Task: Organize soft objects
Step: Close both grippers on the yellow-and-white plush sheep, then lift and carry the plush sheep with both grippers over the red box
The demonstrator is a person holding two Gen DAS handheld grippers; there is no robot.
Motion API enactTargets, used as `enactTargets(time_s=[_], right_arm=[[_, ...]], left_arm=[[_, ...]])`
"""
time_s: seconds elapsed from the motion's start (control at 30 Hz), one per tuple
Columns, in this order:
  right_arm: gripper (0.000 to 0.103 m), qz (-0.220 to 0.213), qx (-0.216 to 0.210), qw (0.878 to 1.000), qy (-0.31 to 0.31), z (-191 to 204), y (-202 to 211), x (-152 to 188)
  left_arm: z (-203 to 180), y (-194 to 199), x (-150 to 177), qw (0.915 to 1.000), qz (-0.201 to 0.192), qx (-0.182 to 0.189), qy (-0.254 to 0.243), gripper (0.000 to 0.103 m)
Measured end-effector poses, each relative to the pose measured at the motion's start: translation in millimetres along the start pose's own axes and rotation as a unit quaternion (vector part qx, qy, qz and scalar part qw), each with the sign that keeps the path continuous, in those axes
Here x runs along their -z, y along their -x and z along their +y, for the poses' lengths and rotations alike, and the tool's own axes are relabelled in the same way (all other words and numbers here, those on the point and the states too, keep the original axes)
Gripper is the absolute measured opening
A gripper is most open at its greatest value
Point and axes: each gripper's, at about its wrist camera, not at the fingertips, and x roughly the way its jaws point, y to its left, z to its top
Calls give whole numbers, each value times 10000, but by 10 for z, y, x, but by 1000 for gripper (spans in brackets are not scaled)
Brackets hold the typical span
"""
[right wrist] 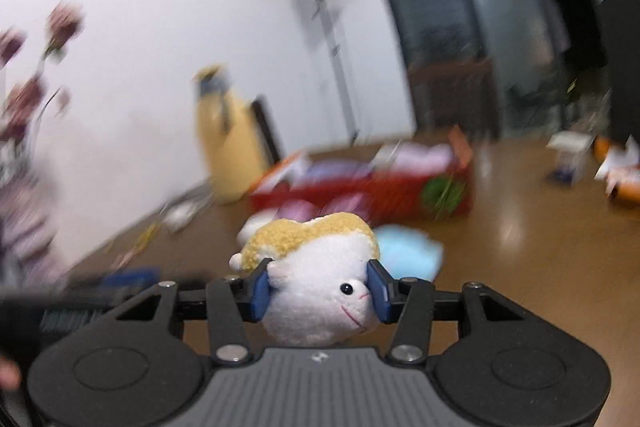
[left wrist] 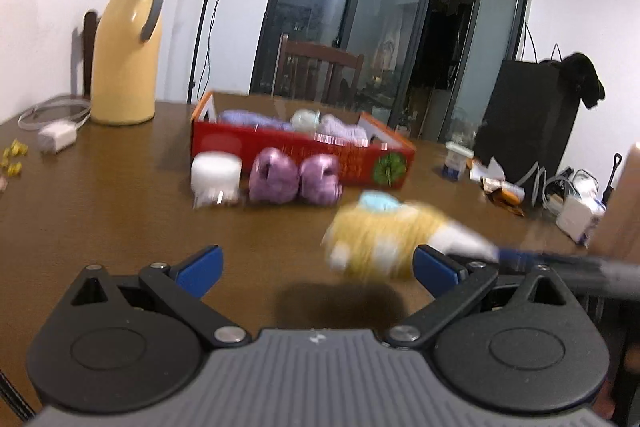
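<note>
My right gripper (right wrist: 320, 293) is shut on a plush toy (right wrist: 316, 283) with a white face and tan-yellow fleece, held above the brown table. The same plush toy (left wrist: 376, 239) shows blurred in the left wrist view, just ahead and right of my left gripper (left wrist: 316, 261), which is open and empty. A red box (left wrist: 304, 151) at the table's middle holds several pale purple and white soft things. Two purple fluffy items (left wrist: 294, 177) and a white one (left wrist: 216, 171) lie in front of the box. The red box (right wrist: 360, 187) is blurred in the right wrist view.
A tall yellow jug (left wrist: 126, 47) stands at the back left, with a white charger and cable (left wrist: 56, 135) beside it. Small packets and a white box (left wrist: 580, 215) clutter the right side. A chair (left wrist: 320, 71) stands behind the table. A light blue soft thing (right wrist: 408, 251) lies beyond the plush.
</note>
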Motion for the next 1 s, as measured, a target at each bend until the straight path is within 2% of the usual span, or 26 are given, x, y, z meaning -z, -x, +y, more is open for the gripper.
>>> enactTargets(time_s=[0.17,0.4,0.47,0.5,0.57,0.63,0.73,0.77,0.8,1.0], right_arm=[[48,452,-141,9988,89,177,205,388],[54,334,-234,9991,141,311,473,460],[60,216,-245,9994,119,339,530,473],[64,169,-227,9996,94,334,565,479],[64,119,-182,9997,71,318,563,457],[64,94,-152,9998,15,285,537,429],[61,224,-194,9995,-106,232,419,415],[54,315,-222,9992,-84,232,361,423],[44,398,-230,9989,-51,237,302,437],[41,397,-174,9990,-119,183,112,306]], left_arm=[[107,289,324,9994,290,35,198,103],[165,461,357,9987,157,235,414,100],[84,446,350,9990,188,254,324,99],[42,444,353,9992,159,270,263,96],[-12,422,349,9991,142,329,213,92],[-21,374,339,9989,155,392,226,82],[-1,257,341,9982,287,442,292,61],[13,221,344,9974,327,564,316,51],[28,203,345,9963,339,699,355,48],[81,66,169,9953,276,747,549,44]])
